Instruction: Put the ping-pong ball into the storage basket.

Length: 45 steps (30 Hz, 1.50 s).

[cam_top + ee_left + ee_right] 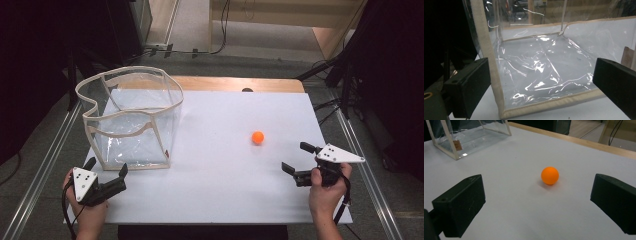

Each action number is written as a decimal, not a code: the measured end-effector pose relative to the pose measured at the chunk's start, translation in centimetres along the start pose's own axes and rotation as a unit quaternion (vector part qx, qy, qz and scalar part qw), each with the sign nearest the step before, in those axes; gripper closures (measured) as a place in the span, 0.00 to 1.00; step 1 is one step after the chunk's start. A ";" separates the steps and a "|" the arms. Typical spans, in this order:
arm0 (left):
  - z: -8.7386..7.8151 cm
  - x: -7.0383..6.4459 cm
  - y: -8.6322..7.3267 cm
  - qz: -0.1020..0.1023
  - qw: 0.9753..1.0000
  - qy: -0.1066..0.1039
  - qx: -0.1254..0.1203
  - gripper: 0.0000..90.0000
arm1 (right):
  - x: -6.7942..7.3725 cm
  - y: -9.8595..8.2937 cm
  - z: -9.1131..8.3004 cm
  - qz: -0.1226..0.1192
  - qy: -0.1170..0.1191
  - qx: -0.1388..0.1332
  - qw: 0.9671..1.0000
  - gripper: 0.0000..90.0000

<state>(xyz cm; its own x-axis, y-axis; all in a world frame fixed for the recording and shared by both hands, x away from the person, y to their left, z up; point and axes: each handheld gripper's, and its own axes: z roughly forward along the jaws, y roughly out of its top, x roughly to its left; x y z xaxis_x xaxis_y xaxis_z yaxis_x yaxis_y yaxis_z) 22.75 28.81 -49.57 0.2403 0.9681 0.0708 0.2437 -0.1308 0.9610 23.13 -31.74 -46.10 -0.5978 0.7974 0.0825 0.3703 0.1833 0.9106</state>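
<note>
A small orange ball (257,137) rests on the white table (225,185), right of centre; in the right gripper view the ball (550,175) lies ahead, between the two jaws but some way off. My right gripper (298,158) is open near the table's right front, jaws pointing left. A clear plastic bag with cream fabric trim (131,117) stands open-topped at the left. My left gripper (106,167) is open at the front left, just short of the bag's near wall (544,75). The bag looks empty.
A wooden strip (235,83) runs along the table's far edge. Metal rails (50,150) flank the table on both sides. Cables lie on the floor beyond. Bare white surface spans between the bag and the ball.
</note>
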 end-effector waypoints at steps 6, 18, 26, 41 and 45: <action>0.0 0.0 0.0 0.001 1.000 -0.001 0.001 0.02 | -0.2 1.2 0.9 -0.007 0.007 0.013 1.000 0.00; 0.1 0.0 0.0 -0.001 1.000 -0.001 0.000 0.02 | -0.6 2.9 2.5 -0.019 0.014 0.035 0.999 0.00; 0.0 0.0 0.0 0.002 1.000 -0.001 0.001 0.02 | -0.8 4.0 3.4 -0.030 0.018 0.051 0.998 0.00; 0.0 -0.1 0.0 0.006 1.000 -0.003 -0.001 0.02 | -1.9 5.5 5.7 -0.035 0.034 0.095 0.994 0.00; 0.0 -0.2 0.0 0.008 1.000 -0.005 -0.001 0.02 | -2.1 5.8 6.4 -0.038 0.039 0.107 0.993 0.00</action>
<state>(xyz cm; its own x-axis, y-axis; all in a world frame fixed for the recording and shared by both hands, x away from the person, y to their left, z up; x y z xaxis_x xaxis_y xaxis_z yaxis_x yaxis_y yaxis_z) 22.72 28.64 -49.62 0.2527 0.9640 0.0830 0.2383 -0.1452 0.9603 31.05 -28.64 -43.59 -0.6798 0.7314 0.0548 0.4589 0.3658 0.8097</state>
